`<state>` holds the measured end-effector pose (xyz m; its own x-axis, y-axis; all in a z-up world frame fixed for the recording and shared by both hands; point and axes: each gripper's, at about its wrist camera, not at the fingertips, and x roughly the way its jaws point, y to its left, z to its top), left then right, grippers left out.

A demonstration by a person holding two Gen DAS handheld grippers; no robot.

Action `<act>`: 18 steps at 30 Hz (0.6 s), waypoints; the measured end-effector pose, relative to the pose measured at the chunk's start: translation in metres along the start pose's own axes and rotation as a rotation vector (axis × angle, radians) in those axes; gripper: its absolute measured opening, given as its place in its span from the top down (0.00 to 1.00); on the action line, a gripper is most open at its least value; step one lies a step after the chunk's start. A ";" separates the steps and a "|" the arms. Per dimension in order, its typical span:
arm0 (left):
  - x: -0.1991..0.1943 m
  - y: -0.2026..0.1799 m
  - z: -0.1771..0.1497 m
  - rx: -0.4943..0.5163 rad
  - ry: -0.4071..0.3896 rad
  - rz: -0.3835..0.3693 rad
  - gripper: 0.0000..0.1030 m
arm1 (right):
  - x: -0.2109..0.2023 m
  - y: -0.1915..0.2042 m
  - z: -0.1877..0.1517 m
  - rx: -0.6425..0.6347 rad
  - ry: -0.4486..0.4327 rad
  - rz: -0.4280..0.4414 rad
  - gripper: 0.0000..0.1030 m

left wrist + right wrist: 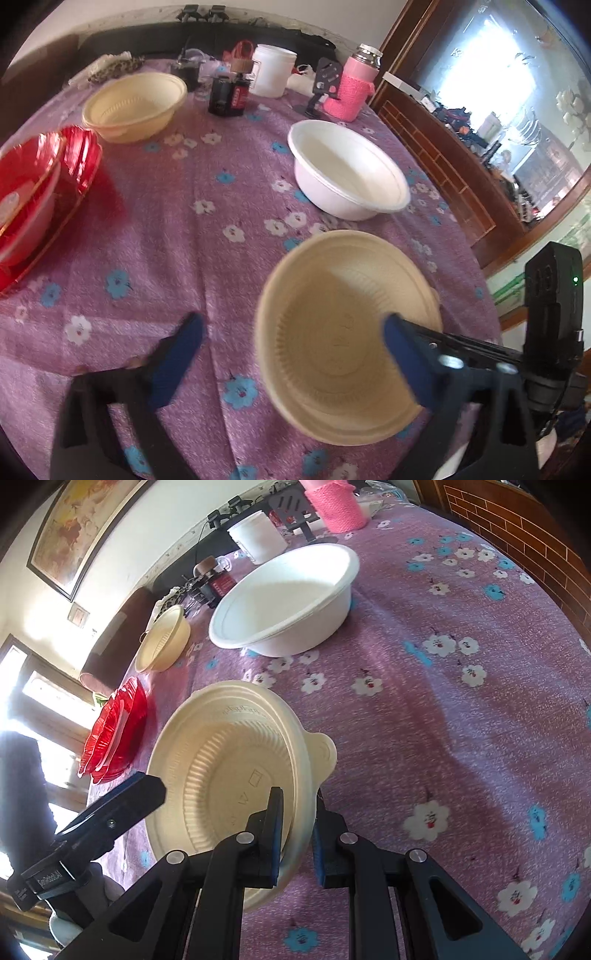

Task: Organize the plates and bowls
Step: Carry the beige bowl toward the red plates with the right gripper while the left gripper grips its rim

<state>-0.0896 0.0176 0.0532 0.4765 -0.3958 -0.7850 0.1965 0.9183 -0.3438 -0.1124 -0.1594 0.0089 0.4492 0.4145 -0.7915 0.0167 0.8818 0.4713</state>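
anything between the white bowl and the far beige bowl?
Only bare floral cloth between the white bowl and far beige bowl; the left wrist view shows it best. The dark jar sits further back.

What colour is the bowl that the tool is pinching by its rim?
Pale cream-beige bowl, held by the right tool; clearest in the right wrist view.

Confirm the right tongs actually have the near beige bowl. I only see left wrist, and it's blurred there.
Observer: Yes. Right wrist shows the right tongs shut on the rim of the beige bowl, one finger inside, one outside.
Operator: Bowl flat on the cloth?
Observer: No, it's tipped up, with its opening toward the left tongs.
Operator: Left tongs touching it?
Observer: One finger sits beside the far rim. I cannot tell whether it touches.
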 end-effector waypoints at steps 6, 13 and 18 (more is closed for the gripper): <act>-0.011 0.001 -0.005 0.033 -0.022 0.041 0.60 | -0.012 0.031 0.001 -0.063 -0.066 -0.055 0.85; -0.063 0.019 0.002 0.002 -0.157 0.060 0.60 | -0.028 0.073 0.005 -0.119 -0.120 -0.017 0.85; -0.096 0.043 0.009 -0.048 -0.223 0.085 0.60 | -0.025 0.117 0.016 -0.170 -0.142 0.015 0.85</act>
<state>-0.1188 0.0952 0.1180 0.6679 -0.3005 -0.6809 0.1090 0.9445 -0.3099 -0.1077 -0.0707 0.0901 0.5694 0.4026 -0.7167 -0.1367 0.9061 0.4003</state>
